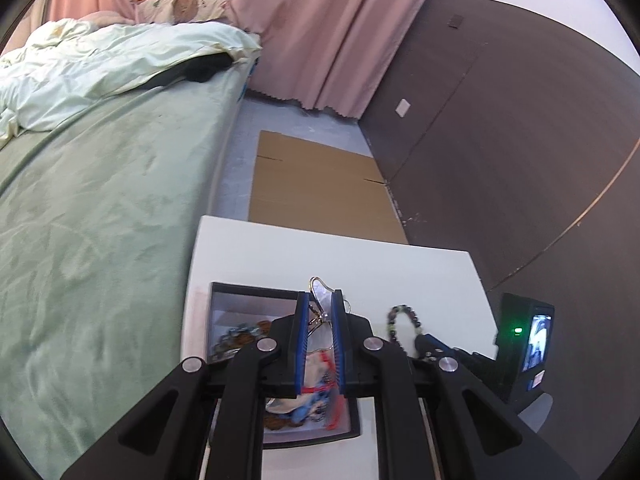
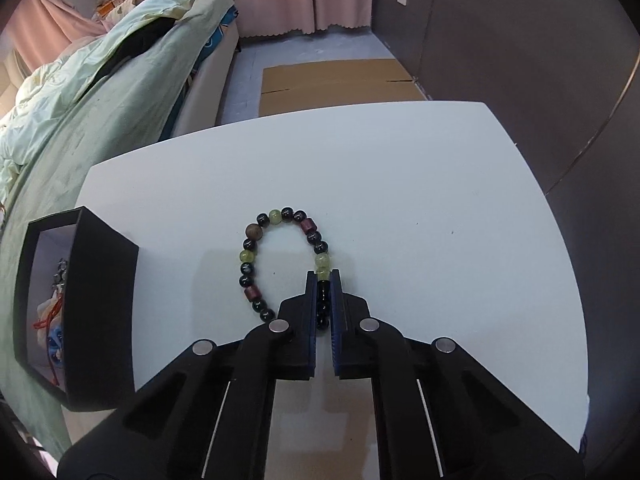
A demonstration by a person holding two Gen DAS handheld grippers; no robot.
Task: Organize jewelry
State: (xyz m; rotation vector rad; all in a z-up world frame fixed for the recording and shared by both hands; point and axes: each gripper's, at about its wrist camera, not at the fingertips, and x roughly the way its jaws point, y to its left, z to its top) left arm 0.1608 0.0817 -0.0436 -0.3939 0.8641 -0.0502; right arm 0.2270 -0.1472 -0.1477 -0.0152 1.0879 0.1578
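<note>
My left gripper [image 1: 320,300] is shut on a thin metal wire piece of jewelry [image 1: 319,285] and holds it above the open black jewelry box [image 1: 224,292], which holds several beads and trinkets. My right gripper [image 2: 323,276] is shut on a beaded bracelet [image 2: 256,240] of black, green and maroon beads; its loop lies on the white table [image 2: 420,200]. The bracelet [image 1: 400,316] and right gripper [image 1: 430,344] also show in the left wrist view. The box [image 2: 100,300] stands at the table's left edge in the right wrist view.
A bed with green sheet [image 1: 100,220] runs along the table's left side. Flat cardboard [image 1: 320,184] lies on the floor beyond the table. A dark wall [image 1: 520,140] is to the right, pink curtains [image 1: 320,20] behind.
</note>
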